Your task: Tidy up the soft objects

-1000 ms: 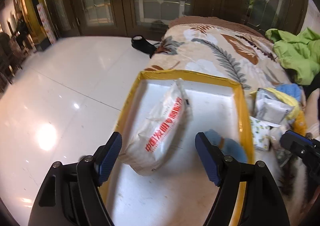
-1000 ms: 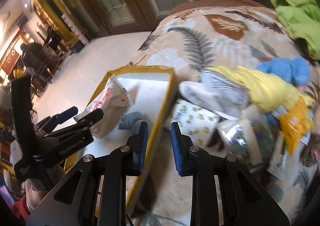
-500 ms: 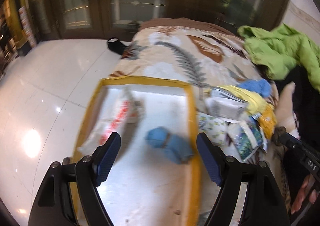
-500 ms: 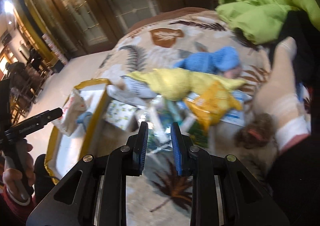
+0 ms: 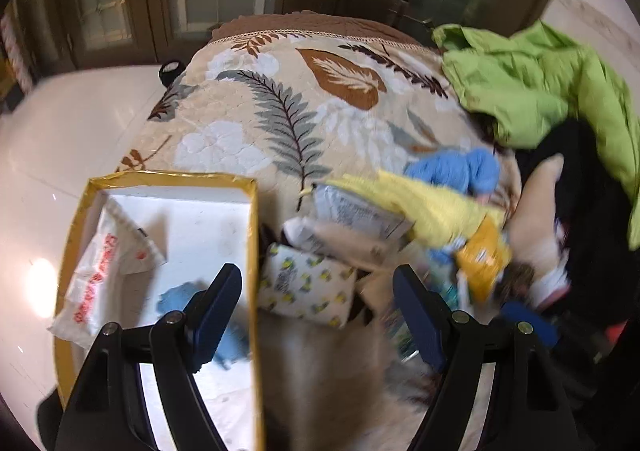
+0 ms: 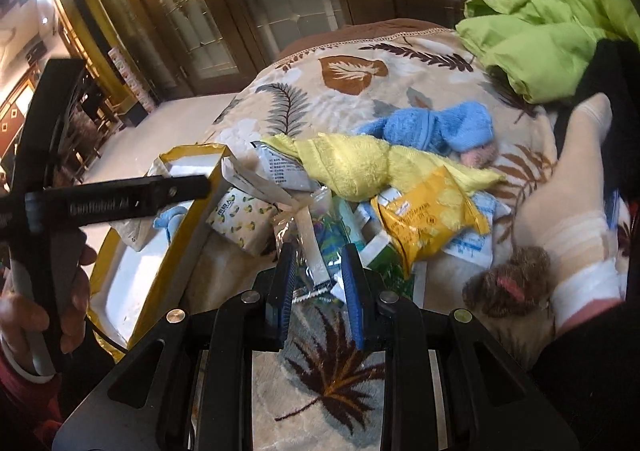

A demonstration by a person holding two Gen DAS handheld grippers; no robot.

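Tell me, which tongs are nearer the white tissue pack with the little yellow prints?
Left. The left tongs hang open right over the tissue pack, beside the yellow-rimmed box. The right tongs sit farther off, over the clear wrappers.

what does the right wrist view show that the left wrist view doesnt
Only the right wrist view shows the left gripper's body held in a hand, plus a brown furry item in clear view. Only the left wrist view shows the white bag with red print lying plainly in the yellow-rimmed box. Both show the yellow towel, blue knit item, lemon-print tissue pack and green jacket.
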